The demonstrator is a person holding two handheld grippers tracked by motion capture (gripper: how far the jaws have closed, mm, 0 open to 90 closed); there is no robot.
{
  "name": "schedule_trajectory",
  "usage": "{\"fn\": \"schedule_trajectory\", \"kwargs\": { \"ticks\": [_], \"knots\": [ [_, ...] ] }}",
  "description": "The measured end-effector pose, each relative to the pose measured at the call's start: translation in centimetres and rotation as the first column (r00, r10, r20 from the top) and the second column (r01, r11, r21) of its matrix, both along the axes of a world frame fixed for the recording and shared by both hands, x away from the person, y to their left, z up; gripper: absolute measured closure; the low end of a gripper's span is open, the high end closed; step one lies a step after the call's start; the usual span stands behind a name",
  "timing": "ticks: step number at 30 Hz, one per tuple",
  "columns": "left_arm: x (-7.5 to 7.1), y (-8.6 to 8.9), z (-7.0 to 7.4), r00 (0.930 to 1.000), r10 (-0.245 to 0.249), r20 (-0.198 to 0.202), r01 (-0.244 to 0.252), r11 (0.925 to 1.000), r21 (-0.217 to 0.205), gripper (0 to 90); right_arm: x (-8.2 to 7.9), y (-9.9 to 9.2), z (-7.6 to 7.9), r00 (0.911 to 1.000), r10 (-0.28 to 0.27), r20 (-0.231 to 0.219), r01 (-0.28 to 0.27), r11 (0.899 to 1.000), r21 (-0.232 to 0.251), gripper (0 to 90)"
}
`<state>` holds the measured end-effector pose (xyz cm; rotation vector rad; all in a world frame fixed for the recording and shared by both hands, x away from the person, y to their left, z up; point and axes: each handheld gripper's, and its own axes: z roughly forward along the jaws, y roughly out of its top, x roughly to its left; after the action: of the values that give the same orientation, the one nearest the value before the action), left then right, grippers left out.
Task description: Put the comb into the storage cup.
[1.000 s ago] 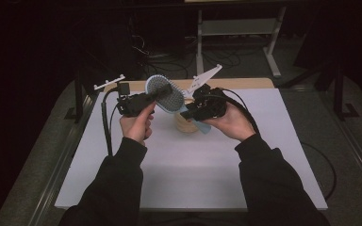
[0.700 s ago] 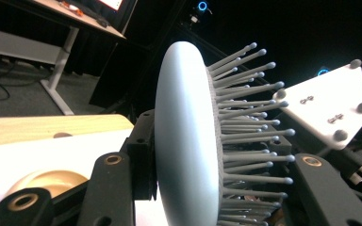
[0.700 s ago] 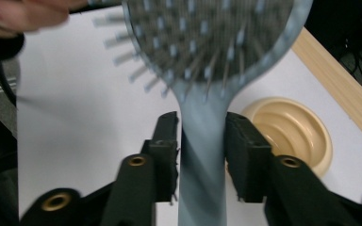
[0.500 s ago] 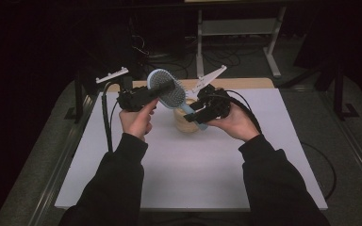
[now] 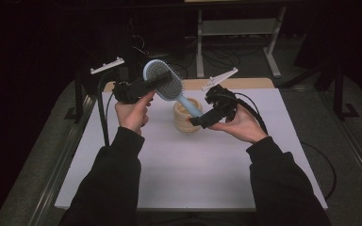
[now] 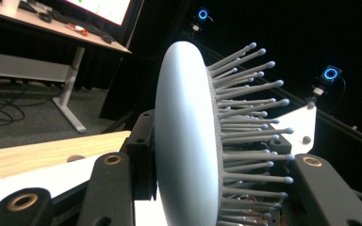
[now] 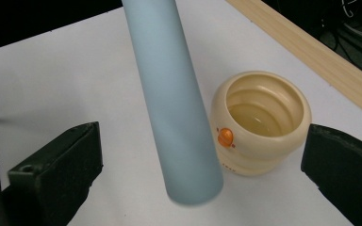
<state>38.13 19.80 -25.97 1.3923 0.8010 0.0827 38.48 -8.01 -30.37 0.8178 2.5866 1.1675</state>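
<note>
A light blue hairbrush hangs above the table with its handle slanting down to the right. My left gripper is shut on its oval head. In the left gripper view the brush stands edge-on between the jaws, grey bristles pointing right. My right gripper is open and its jaws have just been opening. In the right gripper view the handle passes between the wide-apart pads without touching them. A cream round pot stands on the table under the handle, and its mouth is uncovered.
The table is covered in white, with a wooden strip along its far edge. A metal desk frame and cables stand on the dark floor behind. Cables trail from both grippers.
The right gripper's jaws have opened off the brush handle and that hand has drifted right and down. The left hand has lifted the brush head a little.
</note>
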Motion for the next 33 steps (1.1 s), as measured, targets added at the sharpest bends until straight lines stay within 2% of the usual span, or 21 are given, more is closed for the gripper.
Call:
{"fn": "schedule_trajectory", "kwargs": {
  "ticks": [6,16,22,26,29,33],
  "knots": [
    [0.6,0.1,1.1,0.9998,0.005,0.017,-0.006,0.9999,0.012,52.7,-0.1,-1.5,-0.9,0.9999,-0.013,-0.001,0.013,0.999,0.031,0.0],
    [1.5,0.3,2.5,0.9991,-0.007,0.043,0.006,0.9995,0.031,52.6,-0.7,-3.7,-2.3,0.9987,-0.05,0.011,0.049,0.997,0.054,0.0],
    [1.9,0.2,3.6,0.9975,-0.009,0.07,0.005,0.9985,0.055,52.6,-1.0,-5.3,-3.1,0.9973,-0.071,0.017,0.069,0.993,0.096,0.0],
    [2.3,0.1,3.7,0.9971,-0.002,0.075,-0.003,0.9975,0.07,52.6,-1.5,-6.2,-3.5,0.9976,-0.067,0.017,0.064,0.987,0.149,0.0],
    [2.5,-0.2,3.7,0.9968,-0.008,0.08,0.001,0.9969,0.079,52.6,-1.8,-6.7,-3.9,0.9976,-0.067,0.018,0.064,0.986,0.154,0.0],
    [2.9,-0.6,3.6,0.9953,0.006,0.096,-0.017,0.9923,0.123,52.6,-2.2,-7.5,-4.9,0.9968,-0.079,0.014,0.075,0.982,0.174,0.0]
  ]
}}
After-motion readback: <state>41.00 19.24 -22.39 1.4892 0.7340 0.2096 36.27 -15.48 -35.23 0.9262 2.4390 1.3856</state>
